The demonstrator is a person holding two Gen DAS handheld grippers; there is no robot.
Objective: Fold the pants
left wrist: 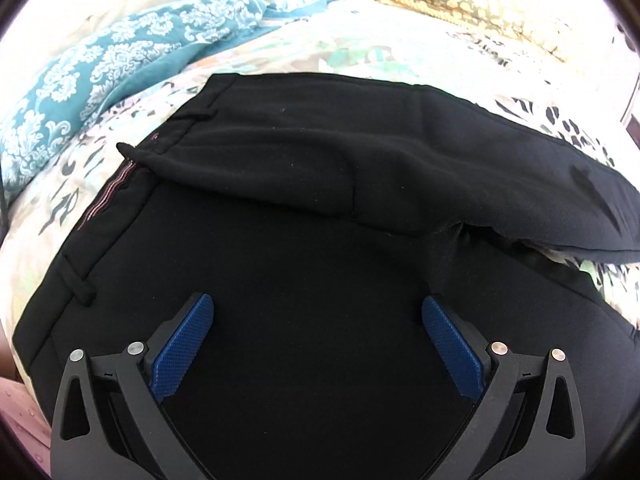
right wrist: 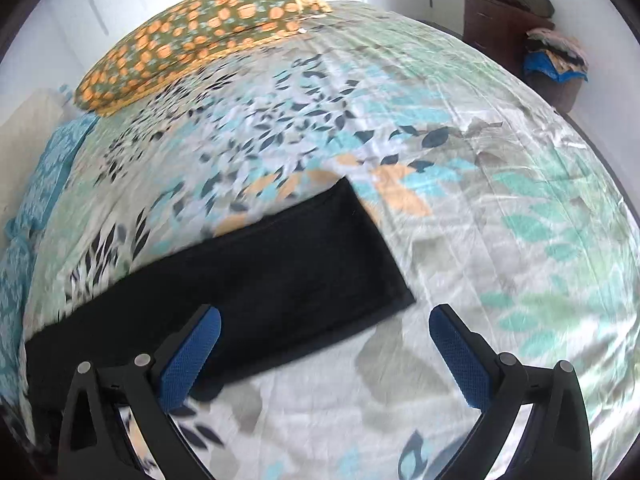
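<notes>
Left wrist view: I have my left gripper hovering over the black woven-fabric pants, its blue textured pads spread wide with nothing between them. The pants lie flat on the leaf-print bedsheet, filling the centre of this view; the waistband with its belt loops runs along the 9 o'clock side, and one leg lies folded over the seat area, trailing off toward 3 o'clock. A teal damask-pattern cloth sits bunched at 10 o'clock, apart from the pants. An olive pillow with orange spots lies at 1 o'clock, well apart. Right wrist view: my right gripper is also spread wide and holds nothing. It hangs over the sheet just beside the cuff end of the pants, which reaches from 8 o'clock toward centre; the left pad overlaps the black fabric's near edge, though I cannot tell whether it touches. A brown wooden dresser stands at 1 o'clock beyond the bed.
</notes>
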